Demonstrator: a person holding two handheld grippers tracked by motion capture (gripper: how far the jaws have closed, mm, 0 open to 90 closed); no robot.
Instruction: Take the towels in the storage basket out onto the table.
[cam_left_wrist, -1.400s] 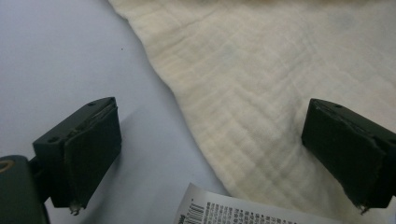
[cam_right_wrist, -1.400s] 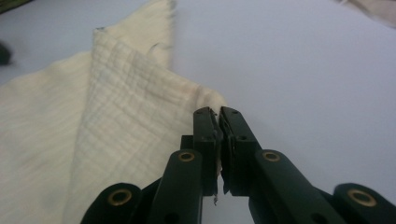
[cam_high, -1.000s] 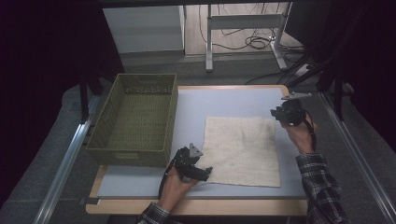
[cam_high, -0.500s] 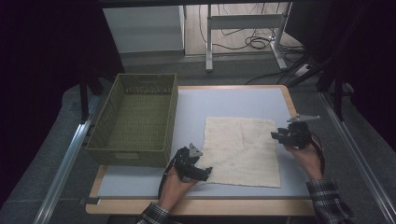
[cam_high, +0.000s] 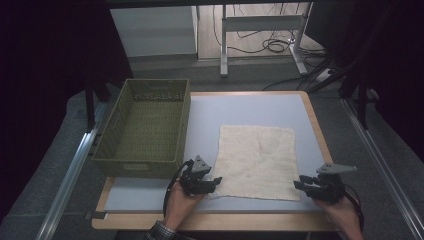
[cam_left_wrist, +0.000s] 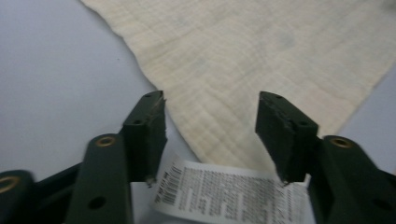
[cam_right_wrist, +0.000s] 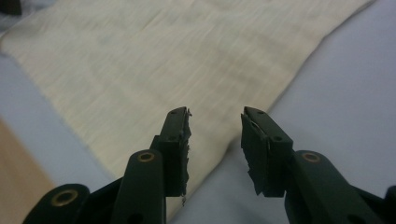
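Cream-coloured woven cloth (cam_high: 257, 161) lies flat on the pale blue table mat (cam_high: 250, 107), so everything here is relative to that cloth. At its near left corner, the left gripper (cam_left_wrist: 210, 135) straddles the corner and the white printed care label (cam_left_wrist: 233, 196); its jaws have just been closing but aren't pressing on anything yet, cloth merely between them. At the near right corner the right gripper (cam_right_wrist: 215, 140) hovers with its jaws parted, nothing grasped, the cloth edge running under them. I'd say the step is pinching both near corners to fold it, so get each lower jaw under the hem and bite cloth, not just the label. Beyond the cloth there's bare mat for moving; off its left side sits the olive green woven basket (cam_high: 145, 130), just apart.
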